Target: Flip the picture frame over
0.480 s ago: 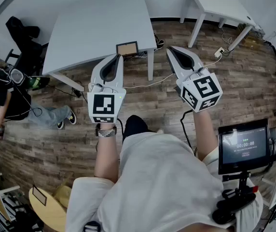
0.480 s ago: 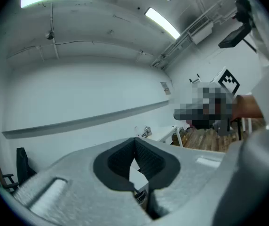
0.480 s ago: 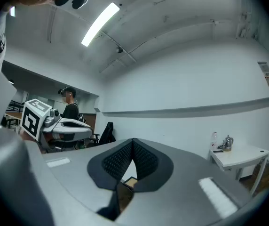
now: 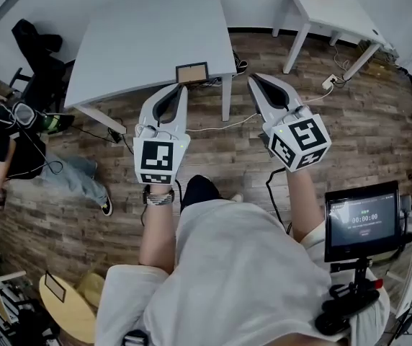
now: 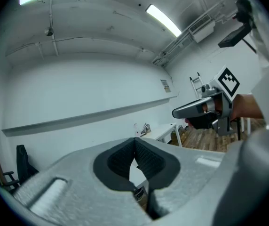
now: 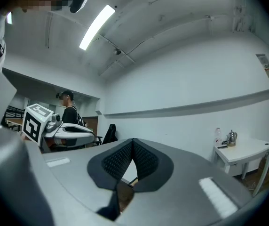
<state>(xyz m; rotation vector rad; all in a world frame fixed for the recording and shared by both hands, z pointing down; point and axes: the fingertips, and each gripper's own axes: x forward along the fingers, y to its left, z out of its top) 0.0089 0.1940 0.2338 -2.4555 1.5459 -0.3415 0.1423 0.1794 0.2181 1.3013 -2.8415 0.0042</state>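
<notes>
A small dark picture frame (image 4: 191, 73) with a tan face lies near the front edge of the grey table (image 4: 141, 34) in the head view. My left gripper (image 4: 181, 86) is held level just short of the frame, jaws shut and empty. My right gripper (image 4: 253, 78) hangs level over the floor to the right of the table, jaws shut and empty too. In the left gripper view the left gripper (image 5: 135, 140) has its pads together, with the right gripper (image 5: 205, 108) seen at the right. In the right gripper view the right gripper (image 6: 133, 141) is closed, and a sliver of the frame (image 6: 129, 181) shows below.
A second white table (image 4: 328, 6) stands at the back right with a kettle on it. Cables and a power strip (image 4: 328, 80) lie on the wooden floor. A seated person (image 4: 4, 150) is at the far left. A monitor on a stand (image 4: 363, 222) is at the right.
Both grippers have drifted slightly; the view has shifted a little. The seated person at the left has pulled a leg in. Jaws stay shut.
</notes>
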